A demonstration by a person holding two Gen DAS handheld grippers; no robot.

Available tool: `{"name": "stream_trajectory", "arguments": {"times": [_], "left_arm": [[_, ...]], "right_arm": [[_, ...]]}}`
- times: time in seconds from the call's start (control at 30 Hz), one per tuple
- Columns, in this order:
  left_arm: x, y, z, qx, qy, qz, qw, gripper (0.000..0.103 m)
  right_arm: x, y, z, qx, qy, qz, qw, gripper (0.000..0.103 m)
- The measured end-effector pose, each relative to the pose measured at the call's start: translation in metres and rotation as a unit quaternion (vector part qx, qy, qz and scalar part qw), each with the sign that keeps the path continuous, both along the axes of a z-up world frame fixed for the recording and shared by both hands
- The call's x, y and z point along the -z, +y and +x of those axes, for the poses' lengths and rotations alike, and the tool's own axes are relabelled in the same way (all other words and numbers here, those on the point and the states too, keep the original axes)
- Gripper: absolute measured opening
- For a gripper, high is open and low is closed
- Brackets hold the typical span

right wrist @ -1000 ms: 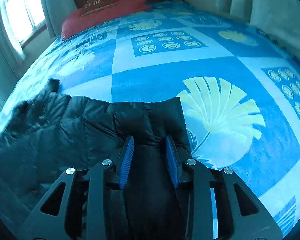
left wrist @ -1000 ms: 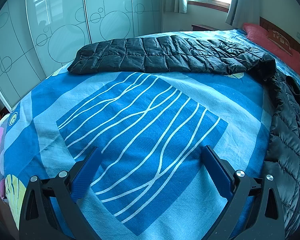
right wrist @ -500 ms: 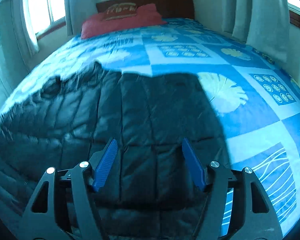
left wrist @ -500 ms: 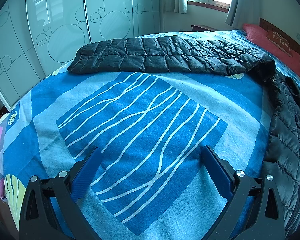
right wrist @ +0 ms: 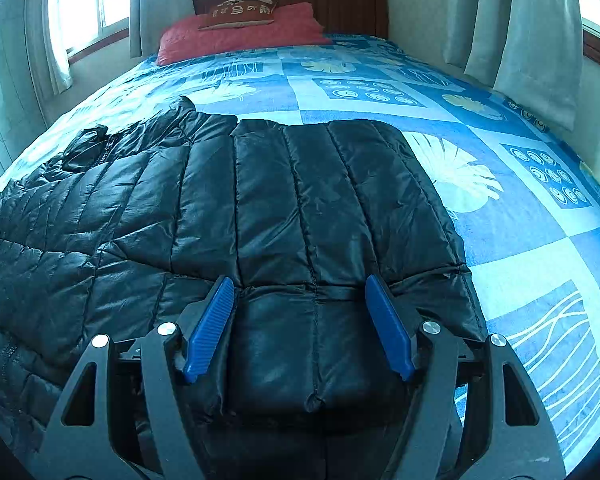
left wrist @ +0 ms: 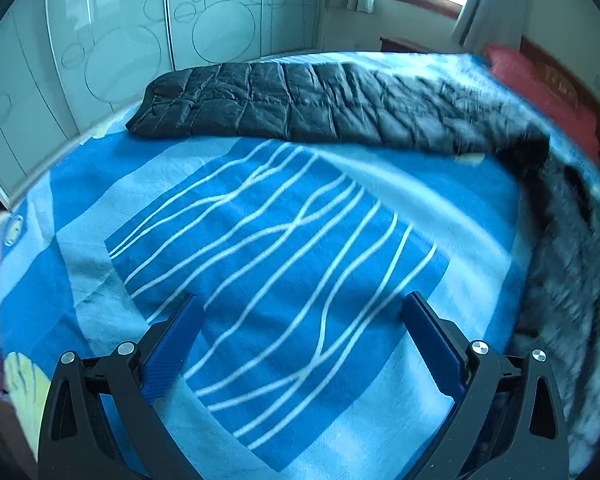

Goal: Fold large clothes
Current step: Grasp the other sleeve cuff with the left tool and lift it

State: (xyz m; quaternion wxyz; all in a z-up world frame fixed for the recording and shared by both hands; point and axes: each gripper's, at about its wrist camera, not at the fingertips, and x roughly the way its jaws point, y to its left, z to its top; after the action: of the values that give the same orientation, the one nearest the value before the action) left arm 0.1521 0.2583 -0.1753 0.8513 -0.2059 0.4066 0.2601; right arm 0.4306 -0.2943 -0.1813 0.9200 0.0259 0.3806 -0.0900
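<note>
A black quilted down jacket (right wrist: 260,208) lies on a bed with a blue patterned sheet (right wrist: 540,260). In the right wrist view a sleeve is folded over the jacket's body, and my right gripper (right wrist: 300,292) is open just above that folded sleeve, holding nothing. In the left wrist view the other sleeve (left wrist: 300,104) stretches flat across the far side of the bed, and the jacket body (left wrist: 568,248) lies blurred at the right. My left gripper (left wrist: 300,312) is wide open and empty over the bare sheet (left wrist: 280,240).
A red pillow (right wrist: 240,32) and wooden headboard (right wrist: 340,4) stand at the bed's head. Curtains (right wrist: 532,32) hang at the right of the bed. A glass-fronted wardrobe (left wrist: 120,40) stands beyond the bed's far side in the left wrist view.
My right gripper let go of the sleeve, opened and drew back from it; the sleeve now lies folded over the jacket body. My left gripper shifted slightly; its view is now blurred.
</note>
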Motion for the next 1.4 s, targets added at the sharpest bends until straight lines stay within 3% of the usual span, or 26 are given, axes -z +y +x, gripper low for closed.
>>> {"name": "stream_trajectory", "arguments": {"times": [0.1, 0.17, 0.3, 0.6, 0.67, 0.8, 0.87, 0.9, 1.0, 1.1, 1.27, 1.4], "left_arm": [[-0.006, 0.026, -0.006, -0.013, -0.069, -0.056, 0.9959, 0.099], [-0.004, 0.046, -0.003, -0.029, -0.095, -0.082, 0.9917, 0.099], [0.003, 0.091, 0.011, -0.065, -0.155, -0.127, 0.9776, 0.099], [-0.001, 0.156, 0.046, -0.125, -0.214, -0.148, 0.9575, 0.098], [-0.004, 0.161, 0.043, -0.148, -0.222, -0.153, 0.9514, 0.088], [0.001, 0.177, 0.036, -0.171, -0.228, -0.176, 0.9423, 0.022], [0.005, 0.186, 0.036, -0.184, -0.226, -0.188, 0.9379, 0.016], [0.0, 0.186, 0.039, -0.183, -0.22, -0.173, 0.9424, 0.014], [-0.025, 0.171, 0.057, -0.151, -0.204, -0.107, 0.9611, 0.009], [-0.058, 0.144, 0.076, -0.104, -0.218, -0.058, 0.9687, 0.008], [-0.102, 0.069, 0.116, -0.002, -0.234, -0.011, 0.9723, 0.008], [-0.128, -0.015, 0.159, 0.095, -0.233, 0.011, 0.9677, 0.008]], "right_arm": [[0.0, 0.0, -0.001, 0.0, -0.002, 0.003, 1.0, 0.068], [0.0, 0.001, -0.001, 0.0, -0.003, 0.002, 1.0, 0.068], [0.0, -0.001, -0.001, -0.001, -0.002, 0.003, 1.0, 0.068], [0.0, -0.001, -0.002, -0.001, -0.003, 0.002, 1.0, 0.068], [0.0, -0.001, -0.002, -0.001, -0.003, 0.001, 1.0, 0.068], [0.0, -0.001, -0.002, -0.002, -0.003, 0.002, 1.0, 0.068], [0.0, -0.001, -0.002, -0.002, -0.003, 0.003, 1.0, 0.068], [-0.001, -0.001, -0.002, -0.002, -0.004, 0.003, 1.0, 0.068], [-0.001, -0.002, -0.002, -0.002, -0.004, 0.003, 1.0, 0.068], [-0.002, -0.002, -0.001, -0.001, -0.005, 0.004, 1.0, 0.068], [-0.001, -0.001, -0.002, -0.001, -0.005, 0.005, 1.0, 0.068], [-0.003, -0.003, -0.002, -0.001, -0.008, 0.011, 1.0, 0.068]]}}
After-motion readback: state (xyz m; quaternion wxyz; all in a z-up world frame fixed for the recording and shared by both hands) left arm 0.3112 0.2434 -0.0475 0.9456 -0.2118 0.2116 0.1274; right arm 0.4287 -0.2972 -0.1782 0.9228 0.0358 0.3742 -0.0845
